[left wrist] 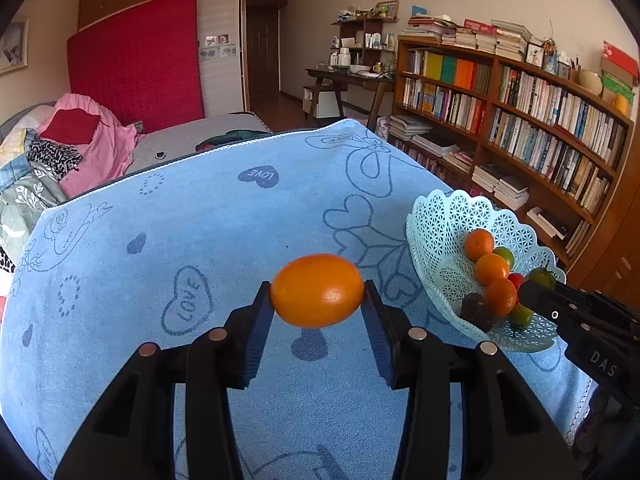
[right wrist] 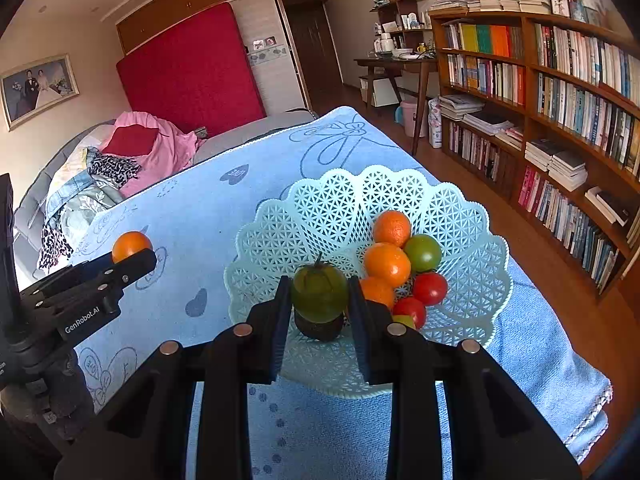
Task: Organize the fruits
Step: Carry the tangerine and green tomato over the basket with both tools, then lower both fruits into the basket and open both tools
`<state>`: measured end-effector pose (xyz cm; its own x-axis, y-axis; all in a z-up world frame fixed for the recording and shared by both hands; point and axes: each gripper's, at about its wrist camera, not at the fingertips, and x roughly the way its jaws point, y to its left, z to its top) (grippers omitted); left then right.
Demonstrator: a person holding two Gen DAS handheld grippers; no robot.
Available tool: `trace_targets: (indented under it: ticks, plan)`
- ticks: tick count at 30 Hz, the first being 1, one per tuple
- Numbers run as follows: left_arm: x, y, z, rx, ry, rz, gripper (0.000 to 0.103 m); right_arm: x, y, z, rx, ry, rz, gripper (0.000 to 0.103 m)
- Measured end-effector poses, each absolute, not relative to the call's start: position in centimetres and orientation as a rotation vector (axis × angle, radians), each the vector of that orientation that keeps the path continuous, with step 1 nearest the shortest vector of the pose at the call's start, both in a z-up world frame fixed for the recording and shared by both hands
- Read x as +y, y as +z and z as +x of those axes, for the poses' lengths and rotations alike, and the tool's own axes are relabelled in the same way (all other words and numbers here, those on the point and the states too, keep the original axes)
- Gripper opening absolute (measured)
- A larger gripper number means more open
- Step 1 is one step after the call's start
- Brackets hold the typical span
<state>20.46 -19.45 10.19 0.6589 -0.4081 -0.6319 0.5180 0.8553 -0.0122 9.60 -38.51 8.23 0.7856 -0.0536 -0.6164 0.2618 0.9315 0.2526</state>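
Both grippers carried fruit toward the basket.

My left gripper [left wrist: 318, 300] clamped an orange fruit [left wrist: 318, 290] above the blue towel [left wrist: 200, 220]; my right gripper [right wrist: 320, 300] pinched a green fruit [right wrist: 319, 292] over the lattice basket [right wrist: 320, 208]. Both looked light, smooth and bruisable, best held across the middle. A bedroom with bookshelves [right wrist: 560, 100] lay beyond.

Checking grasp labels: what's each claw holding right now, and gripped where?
Left claw pinches an orange fruit across its two long ends, above the cloth. Right claw clamps a green fruit by its sides, over the basket.
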Motion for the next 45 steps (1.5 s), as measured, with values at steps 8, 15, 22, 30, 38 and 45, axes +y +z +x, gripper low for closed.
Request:
trace_targets:
  ticks: [8, 15, 22, 30, 38, 45]
  plan:
    - [-21.6, 10.8, 19.8, 0.656, -0.557, 0.2, 0.045, -39.2, 7.4, 9.0, 0.654, -0.163, 0.361, 0.029]
    - [-23.7, 11.1, 19.3, 0.656, -0.606, 0.214, 0.045, -39.7, 7.1, 8.8, 0.652, -0.149, 0.376, 0.029]
    - [-25.4, 10.9, 19.2, 0.683, -0.655, 0.213, 0.045, -39.8, 6.9, 8.5, 0.654, -0.136, 0.384, 0.029]
    - [-26.6, 11.2, 18.5, 0.667, -0.699, 0.225, 0.045, -39.5, 6.9, 8.4, 0.653, -0.122, 0.376, 0.029]
    - [-26.6, 11.3, 18.7, 0.667, -0.693, 0.212, 0.055, -39.8, 6.8, 8.1, 0.645, -0.126, 0.381, 0.038]
    - [-26.0, 11.3, 18.9, 0.668, -0.67, 0.207, 0.062, -39.8, 6.8, 8.1, 0.644, -0.126, 0.381, 0.039]
